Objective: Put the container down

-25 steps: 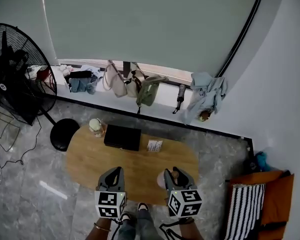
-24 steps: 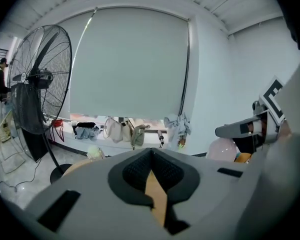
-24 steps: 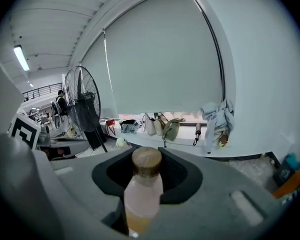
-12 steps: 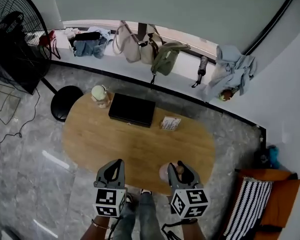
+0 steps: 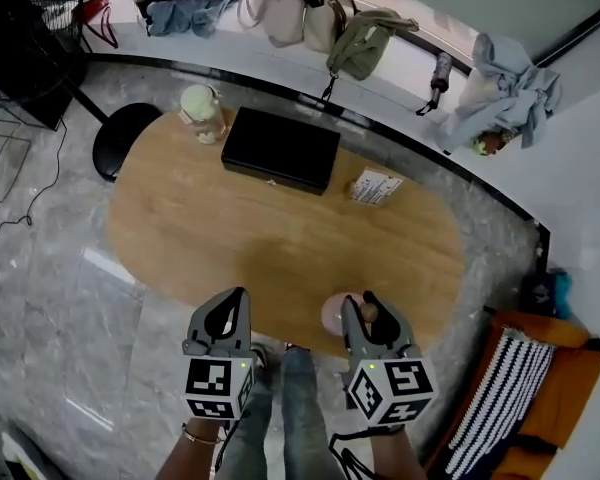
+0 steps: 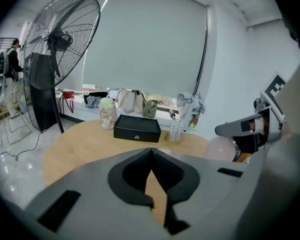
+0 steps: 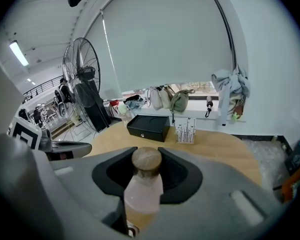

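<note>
Oval wooden table [image 5: 230, 243], grey marble floor [image 5: 50, 308]

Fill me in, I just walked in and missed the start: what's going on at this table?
A person holds a two-jaw gripper in each hand at the near edge of the oval wooden table. The right gripper is clamped on a pale pink bottle with a round brown cap; it has not been released. The left gripper is shut and empty beside it. A black rectangular box sits further back.
</note>
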Tool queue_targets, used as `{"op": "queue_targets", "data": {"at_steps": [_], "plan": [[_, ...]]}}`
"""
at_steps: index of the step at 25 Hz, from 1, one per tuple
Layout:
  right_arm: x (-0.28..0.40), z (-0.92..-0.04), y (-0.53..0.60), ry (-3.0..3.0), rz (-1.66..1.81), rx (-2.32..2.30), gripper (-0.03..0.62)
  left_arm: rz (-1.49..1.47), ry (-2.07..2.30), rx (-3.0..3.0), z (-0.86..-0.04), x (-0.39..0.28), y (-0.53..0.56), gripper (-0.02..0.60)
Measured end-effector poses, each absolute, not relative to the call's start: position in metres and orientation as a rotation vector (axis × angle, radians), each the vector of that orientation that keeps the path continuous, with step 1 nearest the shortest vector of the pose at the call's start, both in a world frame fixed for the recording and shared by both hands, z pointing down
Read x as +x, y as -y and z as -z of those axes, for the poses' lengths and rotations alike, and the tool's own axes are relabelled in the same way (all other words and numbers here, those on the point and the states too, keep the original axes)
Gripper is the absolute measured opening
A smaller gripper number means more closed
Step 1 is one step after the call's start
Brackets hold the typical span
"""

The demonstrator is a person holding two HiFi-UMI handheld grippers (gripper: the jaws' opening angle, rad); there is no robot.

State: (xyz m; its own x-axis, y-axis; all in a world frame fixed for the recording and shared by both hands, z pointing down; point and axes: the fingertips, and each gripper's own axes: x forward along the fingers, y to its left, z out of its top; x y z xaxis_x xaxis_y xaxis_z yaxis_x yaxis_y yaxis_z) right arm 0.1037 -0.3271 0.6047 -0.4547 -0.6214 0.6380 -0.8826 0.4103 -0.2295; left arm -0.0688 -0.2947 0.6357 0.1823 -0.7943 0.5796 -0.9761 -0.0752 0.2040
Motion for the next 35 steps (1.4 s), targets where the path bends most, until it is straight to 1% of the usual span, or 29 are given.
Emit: {"op": "queue_targets", "data": {"at_steps": [10,23,35], "plan": [[0.080,-0.643,0.325,2.214,-0.770,1.236,0.129,-0.442,1.676,1.880,-0.667,-0.092,0.290,-0.006],[0.060,-0.667,0.334,2.224,-0.740,1.166,0.130,-0.429,1.703,1.846,-0.673,-0.099,0.283,-0.006],[0.028,-0.691,0.372,2.248,-0.674,1.080,0.130,-0.396,1.725,1.739,-0.687,-0.112,0.255,-0.006]]}}
